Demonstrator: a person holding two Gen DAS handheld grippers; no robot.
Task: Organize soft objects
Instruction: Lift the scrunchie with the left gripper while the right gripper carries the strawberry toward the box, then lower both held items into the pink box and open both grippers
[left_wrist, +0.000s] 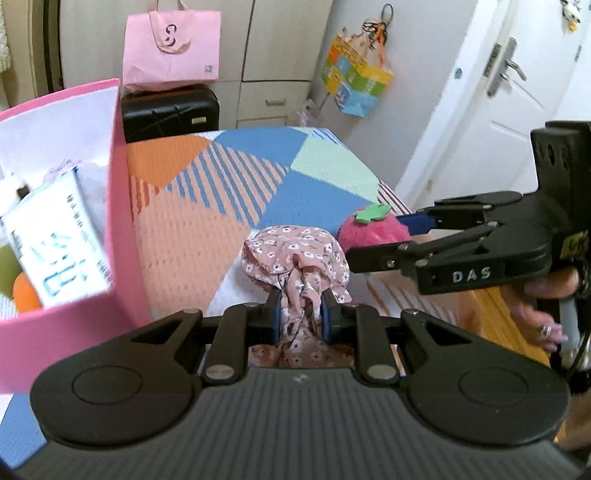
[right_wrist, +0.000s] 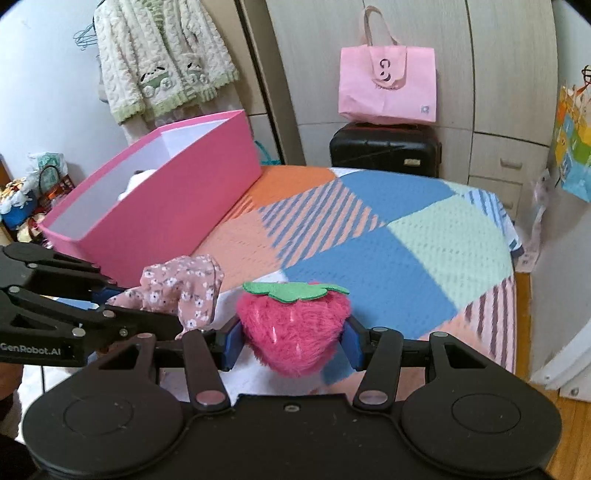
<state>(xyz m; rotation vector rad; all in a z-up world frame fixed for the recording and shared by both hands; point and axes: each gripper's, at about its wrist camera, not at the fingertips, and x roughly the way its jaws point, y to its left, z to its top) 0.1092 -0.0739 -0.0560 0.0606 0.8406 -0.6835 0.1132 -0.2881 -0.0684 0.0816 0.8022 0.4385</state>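
Floral cloth (left_wrist: 295, 258) was pinched tight in left gripper (left_wrist: 300, 314), plush strawberry (right_wrist: 293, 325) clamped by half-spread right gripper (right_wrist: 291, 341), both above bedspread (right_wrist: 388, 236); pink box (right_wrist: 166, 206) lay leftward, nearer left hand.

Two black grippers (left_wrist: 302, 314) (right_wrist: 293, 341) with blue pads (right_wrist: 233, 341), silver pivot screws (white lettering on the sides), a ringed hand (left_wrist: 546, 314)

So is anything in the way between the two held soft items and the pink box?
Nothing visible blocks either. The left claw grips the floral cloth close beside the pink box. The right claw holds the plush strawberry; between it and the box come only the left claw and bare bedspread.
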